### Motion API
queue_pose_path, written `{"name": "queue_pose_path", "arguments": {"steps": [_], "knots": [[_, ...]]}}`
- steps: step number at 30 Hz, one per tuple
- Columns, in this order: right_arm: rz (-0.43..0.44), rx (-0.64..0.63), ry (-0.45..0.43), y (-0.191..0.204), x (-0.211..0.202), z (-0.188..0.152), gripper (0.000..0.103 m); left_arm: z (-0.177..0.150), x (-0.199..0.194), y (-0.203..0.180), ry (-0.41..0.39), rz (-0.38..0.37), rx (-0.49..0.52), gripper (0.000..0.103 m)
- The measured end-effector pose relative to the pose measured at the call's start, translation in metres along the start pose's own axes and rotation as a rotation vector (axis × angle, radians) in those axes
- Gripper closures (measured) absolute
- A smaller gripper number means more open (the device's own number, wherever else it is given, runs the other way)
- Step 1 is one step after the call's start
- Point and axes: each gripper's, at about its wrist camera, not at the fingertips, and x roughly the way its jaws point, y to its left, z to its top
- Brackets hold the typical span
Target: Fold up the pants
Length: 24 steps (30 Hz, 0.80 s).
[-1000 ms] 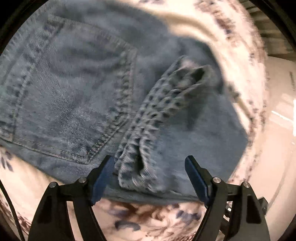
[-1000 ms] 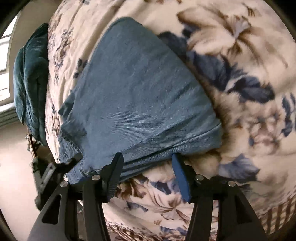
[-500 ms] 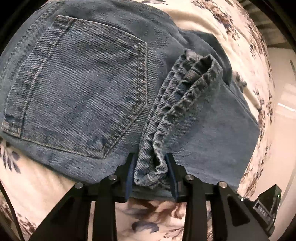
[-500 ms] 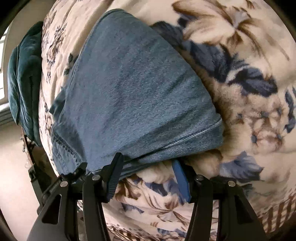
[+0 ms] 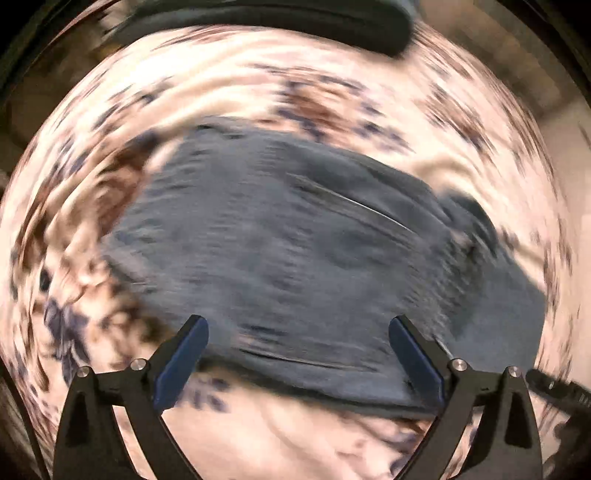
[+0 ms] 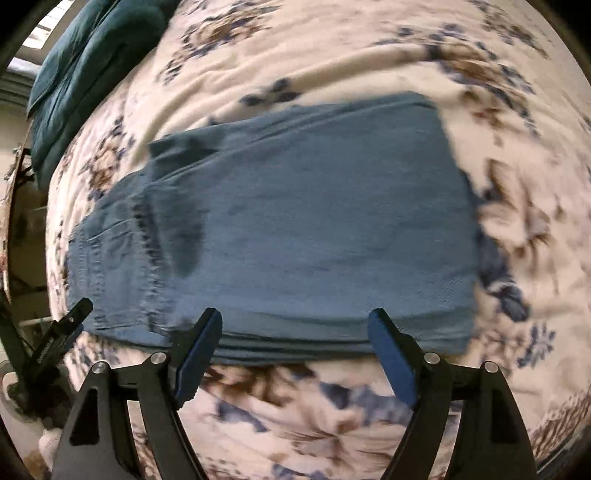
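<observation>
Blue denim pants (image 6: 306, 225) lie folded into a flat rectangle on the floral bedspread (image 6: 332, 55). They also show, blurred by motion, in the left wrist view (image 5: 295, 258). My left gripper (image 5: 299, 350) is open and empty, held above the near edge of the pants. My right gripper (image 6: 295, 339) is open and empty, just in front of the stacked folded edge. The left gripper's black frame (image 6: 55, 339) shows at the left of the right wrist view.
The floral bedspread (image 5: 295, 435) surrounds the pants on all sides. A dark teal cushion (image 6: 88, 59) lies at the far left of the bed. A dark rounded object (image 5: 277, 18) lies across the top of the left wrist view.
My left gripper has let go of the bunched denim hem and opened wide. Both grippers have pulled back from the pants, which now lie as a flat folded rectangle.
</observation>
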Motion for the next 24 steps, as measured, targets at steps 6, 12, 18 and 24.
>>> {"name": "queue_pose_path", "arguments": {"steps": [6,12,18,24], "knots": [[-0.002,-0.003,0.008,0.039,0.024,0.013,0.020,-0.010,0.021,0.104,-0.006,-0.231,-0.572,0.003],[0.000,0.042,0.039,0.055,0.050,0.016,0.020,-0.018,0.058,0.148,-0.017,-0.446,-0.847,0.005],[-0.024,0.032,0.052,0.062,0.061,0.015,0.020,0.018,0.055,0.141,-0.100,-0.480,-0.761,0.005],[-0.027,0.044,0.066,0.059,0.067,0.012,0.020,0.022,0.071,0.148,-0.084,-0.434,-0.705,0.049]]}}
